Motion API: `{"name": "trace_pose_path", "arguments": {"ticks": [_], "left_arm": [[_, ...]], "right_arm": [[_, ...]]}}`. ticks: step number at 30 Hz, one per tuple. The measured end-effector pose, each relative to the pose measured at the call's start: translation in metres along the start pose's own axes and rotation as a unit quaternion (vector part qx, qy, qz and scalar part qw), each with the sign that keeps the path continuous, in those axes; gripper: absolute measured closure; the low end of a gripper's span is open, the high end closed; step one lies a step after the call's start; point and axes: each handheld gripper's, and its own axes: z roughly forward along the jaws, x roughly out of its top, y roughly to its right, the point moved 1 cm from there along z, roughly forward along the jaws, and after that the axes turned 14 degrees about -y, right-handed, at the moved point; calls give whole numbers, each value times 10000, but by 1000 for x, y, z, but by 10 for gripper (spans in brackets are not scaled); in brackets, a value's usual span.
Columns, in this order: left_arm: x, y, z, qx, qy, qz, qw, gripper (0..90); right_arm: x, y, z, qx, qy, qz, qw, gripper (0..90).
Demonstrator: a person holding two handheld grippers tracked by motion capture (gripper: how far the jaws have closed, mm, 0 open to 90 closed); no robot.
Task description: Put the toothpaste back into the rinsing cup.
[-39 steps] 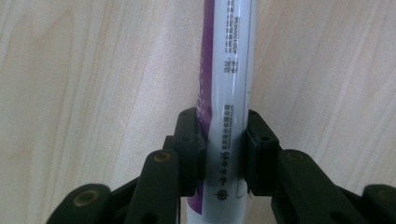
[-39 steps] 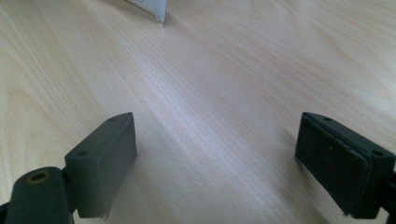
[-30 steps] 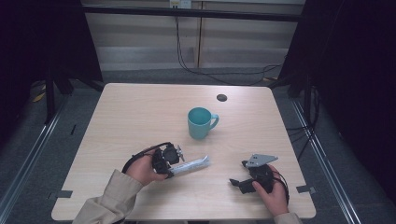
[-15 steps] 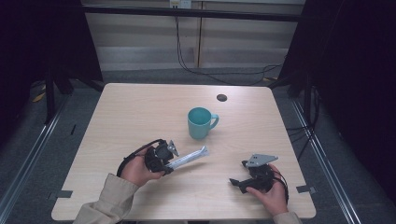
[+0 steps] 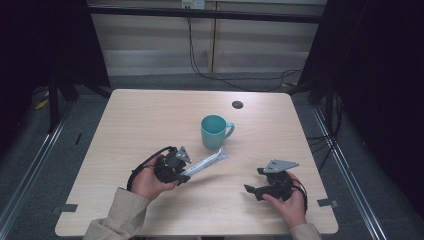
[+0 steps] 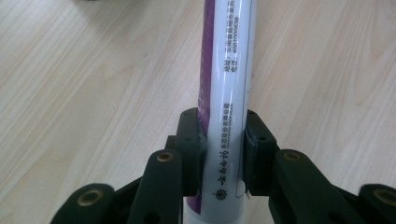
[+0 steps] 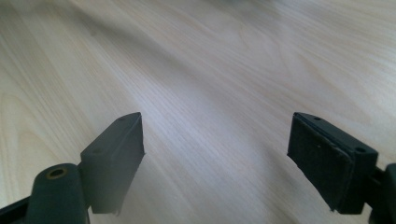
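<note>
The tube lies with its long axis slanting across the surface — one end clamped in the left tongs, the flat crimped end pointing up and to the right in the high view, toward the mug. That free tip sits just below the mug's base, near it; whether the 2 touch cannot be told. The tube looks lifted a little off the wood, casting a thin shadow beneath. In the left gripper view it runs straight away from the camera, white with a purple stripe on its left side and small print along its length, the 2 pads pressing its sides.

The left hand wraps the tongs' body from below, forearm in a beige sleeve entering from the bottom edge, wrist angled so the tongs aim toward the mug.

The right hand rests near the front right of the surface, well apart from the tube. Its tongs point left and slightly down the picture, grey plate on top. In the right gripper view the pads stand wide apart with bare wood between them — they have just been closing a little.
</note>
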Motion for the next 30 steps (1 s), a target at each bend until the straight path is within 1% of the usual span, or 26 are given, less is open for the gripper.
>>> {"name": "trace_pose_path", "arguments": {"ticks": [1, 2, 3, 4, 5, 6, 7, 8, 9, 10, 11, 12, 14, 15, 16, 17, 21, 22, 23, 24, 25, 26, 27, 28, 29, 30], "left_arm": [[1, 0, -1, -10, 65, -29, 10000, 724], [1, 0, -1, -10, 65, -29, 10000, 724], [1, 0, -3, -37, 154, -44, 9999, 724], [1, 0, -3, -37, 154, -44, 9999, 725], [2, 1, -5, -56, 247, -71, 9997, 725], [2, 1, -5, -56, 247, -71, 9997, 725], [2, 1, -5, -64, 296, -81, 9995, 725], [3, 1, -6, -48, 352, -66, 9993, 725], [4, 1, -7, -82, 401, -77, 9991, 726], [4, 1, -7, -82, 401, -77, 9991, 726], [4, 1, -7, -117, 461, -100, 9988, 726], [5, 2, -7, -155, 562, -166, 9982, 726], [5, 2, -7, -151, 582, -175, 9980, 726], [5, 1, -7, -209, 643, -176, 9976, 726], [5, 1, -7, -209, 643, -176, 9976, 726], [6, 1, -7, -225, 728, -188, 9969, 726], [7, 2, -8, -272, 806, -226, 9961, 726], [8, 3, -7, -302, 836, -267, 9957, 726], [8, 2, -8, -300, 843, -233, 9957, 727], [8, 2, -8, -339, 880, -256, 9952, 727], [8, 2, -8, -339, 880, -256, 9952, 727], [9, 3, -8, -375, 931, -276, 9946, 727], [9, 3, -7, -429, 998, -321, 9936, 727], [9, 3, -7, -429, 998, -321, 9936, 726], [10, 4, -6, -472, 1065, -358, 9925, 727], [10, 4, -6, -472, 1065, -358, 9925, 727]], "right_arm": [[2, -2, 0, 67, 53, 4, 10000, 182], [2, -2, 0, 67, 53, 4, 10000, 182], [5, -3, 0, 109, 63, 21, 9999, 184], [6, -4, 0, 157, 86, 41, 9998, 185], [7, -4, 0, 191, 89, 62, 9998, 187], [7, -4, 0, 191, 89, 62, 9998, 187], [9, -4, 0, 213, 104, 96, 9997, 189], [10, -4, 0, 279, 138, 96, 9995, 194], [13, -3, -1, 346, 185, 124, 9992, 198], [13, -3, -1, 346, 185, 124, 9992, 198], [15, -4, -1, 394, 204, 163, 9989, 198], [18, -4, -3, 471, 252, 171, 9984, 202], [20, -4, -4, 489, 273, 169, 9983, 203], [24, -5, -6, 526, 337, 173, 9979, 203], [24, -5, -6, 526, 337, 173, 9979, 203], [28, -5, -7, 607, 396, 211, 9971, 205], [32, -4, -8, 655, 435, 273, 9965, 210], [34, -4, -9, 707, 476, 288, 9959, 212], [36, -4, -9, 784, 531, 313, 9950, 212], [37, -4, -9, 822, 575, 328, 9944, 213], [37, -4, -9, 822, 575, 328, 9944, 213], [39, -5, -9, 871, 612, 357, 9937, 212], [41, -6, -9, 975, 687, 401, 9921, 213], [41, -6, -9, 975, 687, 401, 9921, 213], [43, -7, -9, 1047, 733, 423, 9909, 212], [43, -7, -9, 1047, 733, 423, 9909, 212]]}}
